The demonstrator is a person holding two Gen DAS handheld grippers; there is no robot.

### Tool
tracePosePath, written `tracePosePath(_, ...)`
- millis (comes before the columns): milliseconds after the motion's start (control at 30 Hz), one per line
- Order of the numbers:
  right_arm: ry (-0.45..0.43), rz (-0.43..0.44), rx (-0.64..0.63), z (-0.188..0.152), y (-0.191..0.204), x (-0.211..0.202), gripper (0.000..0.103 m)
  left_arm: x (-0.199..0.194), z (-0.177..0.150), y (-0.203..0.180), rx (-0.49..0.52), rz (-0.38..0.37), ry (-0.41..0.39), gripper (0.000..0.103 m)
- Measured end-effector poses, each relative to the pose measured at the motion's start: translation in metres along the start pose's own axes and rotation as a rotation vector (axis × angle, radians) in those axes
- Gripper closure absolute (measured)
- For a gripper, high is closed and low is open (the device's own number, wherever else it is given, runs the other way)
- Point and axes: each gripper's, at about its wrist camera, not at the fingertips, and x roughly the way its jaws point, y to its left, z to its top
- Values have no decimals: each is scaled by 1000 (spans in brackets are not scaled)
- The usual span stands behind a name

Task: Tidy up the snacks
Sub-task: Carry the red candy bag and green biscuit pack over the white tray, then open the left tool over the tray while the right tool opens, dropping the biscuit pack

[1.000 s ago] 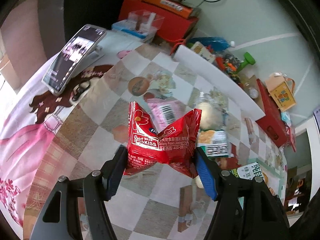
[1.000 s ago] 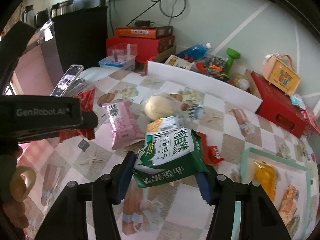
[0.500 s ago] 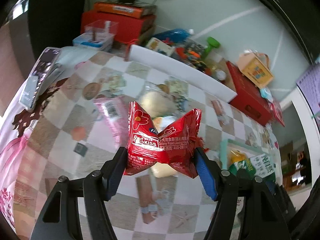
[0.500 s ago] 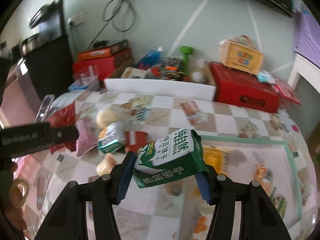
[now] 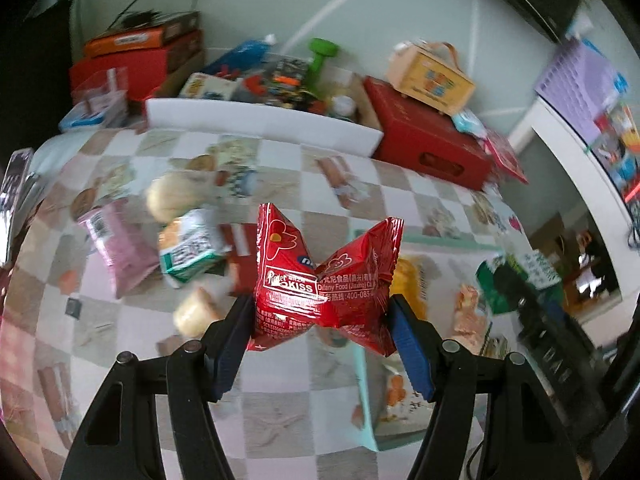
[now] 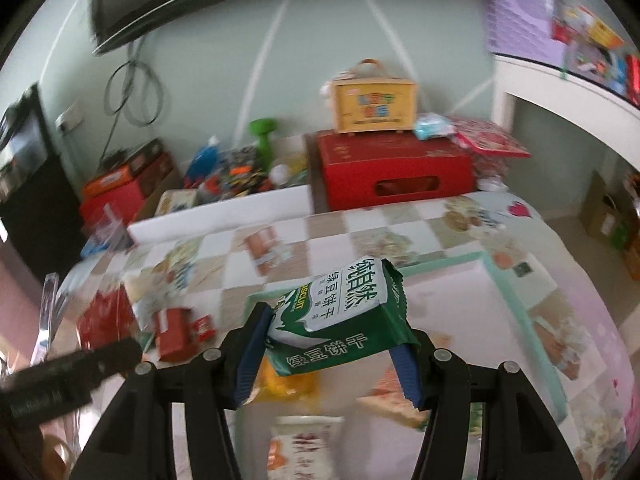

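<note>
Jaws of the left gripper [image 5: 322, 314] clenched on a crinkled red foil snack packet [image 5: 326, 280], pinched at its waist so both ends flare upward; blue pads press its two sides. Packet held in the air above the checked-cloth table [image 5: 280, 412].

Jaws of the right gripper [image 6: 332, 350] clenched on a green-and-white biscuit packet [image 6: 340, 320], tilted, its long edge slanting up to the right. It hangs above the shallow mint-rimmed tray [image 6: 516, 296] that lies on the table ahead of and below those jaws.

Left wrist view, left of the jaws, loose on the cloth: a pink plastic snack pouch [image 5: 120, 246], a small green-and-white wrapped packet [image 5: 190, 246], a round pale bun in clear wrap [image 5: 172, 200], a smaller pale wrapped cake [image 5: 196, 314] nearer the jaws. Right of the jaws: the tray's rim, an orange-yellow packet [image 5: 410, 284] inside it, partly hidden by the red packet. Far right of this view: the right gripper and its green packet, blurred.

Right wrist view, left of the jaws: red wrappers [image 6: 176, 332] on the cloth, blurred. Below the jaws inside the tray: several packets, too blurred to name.

Beyond the table's far edge: a long white box wall [image 6: 220, 216], a red cardboard box [image 6: 396, 172], a yellow carton with handle [image 6: 374, 106] on top.
</note>
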Motion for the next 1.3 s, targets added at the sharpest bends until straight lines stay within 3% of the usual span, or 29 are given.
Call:
tracePosePath(567,26,-93,226,3,-101,17,43,35,-15,-95,228,-20,5,34)
tracePosePath(1033,73,-84,291,-6,-123,55,43,66,-21,-123,277,-18,4,34)
tracePosePath(1300,98,-124,283,-10,-126,64,43,74,-24,-126,291,-10,13,34)
